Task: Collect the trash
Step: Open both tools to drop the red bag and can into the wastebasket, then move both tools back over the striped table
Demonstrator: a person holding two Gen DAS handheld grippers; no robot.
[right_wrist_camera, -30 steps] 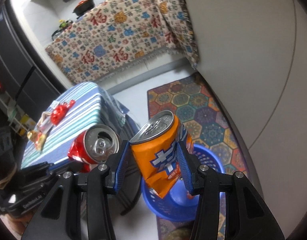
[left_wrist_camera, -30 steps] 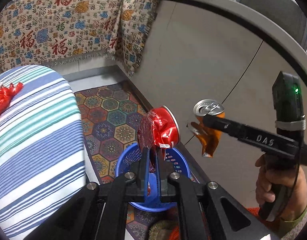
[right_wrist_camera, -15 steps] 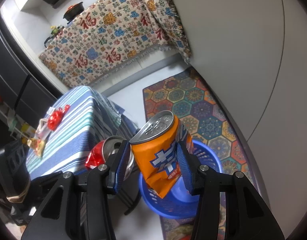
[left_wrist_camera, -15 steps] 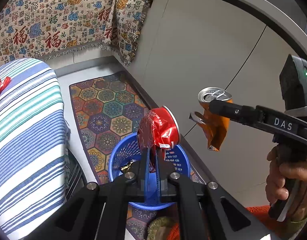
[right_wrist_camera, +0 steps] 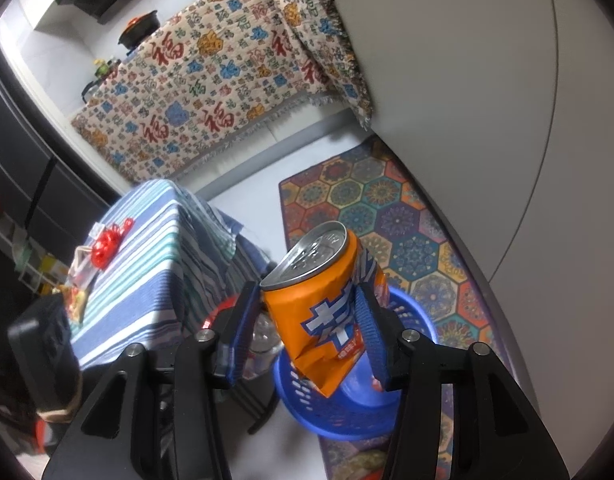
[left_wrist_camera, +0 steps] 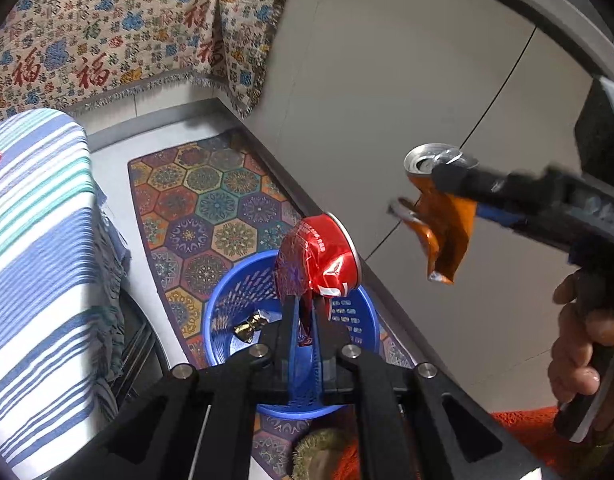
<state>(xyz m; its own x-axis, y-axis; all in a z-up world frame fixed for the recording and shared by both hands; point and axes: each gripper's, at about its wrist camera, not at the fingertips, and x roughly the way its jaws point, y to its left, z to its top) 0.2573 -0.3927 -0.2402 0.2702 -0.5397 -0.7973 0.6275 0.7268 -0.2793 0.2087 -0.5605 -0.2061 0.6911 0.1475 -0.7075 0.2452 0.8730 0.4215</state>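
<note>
A crushed red can [left_wrist_camera: 323, 256] sticks up from my left gripper [left_wrist_camera: 305, 304], directly over the blue basket [left_wrist_camera: 227, 312]. Its flattened lower end is pinched between the narrow jaws, which are opening. A dented orange can [right_wrist_camera: 323, 320] sits between the pads of my right gripper [right_wrist_camera: 307, 284], over the same blue basket [right_wrist_camera: 307, 400]. These jaws are opening too: a thin gap shows low on the left side, while the can stays up. From the left wrist view the orange can [left_wrist_camera: 447, 236] hangs right of the red one. A gold wrapper [left_wrist_camera: 249, 326] lies in the basket.
A table under a striped cloth [left_wrist_camera: 39, 240] stands left of the basket, with a red wrapper [right_wrist_camera: 107, 244] on top. The basket rests on a hexagon-patterned rug [left_wrist_camera: 211, 208]. Grey cabinet fronts [left_wrist_camera: 387, 100] run along the right. A hand [left_wrist_camera: 579, 344] grips the right tool.
My left gripper has sunk toward the basket, which looks larger, and the gold wrapper inside has come into sight. The right gripper's left pad has eased slightly off the orange can.
</note>
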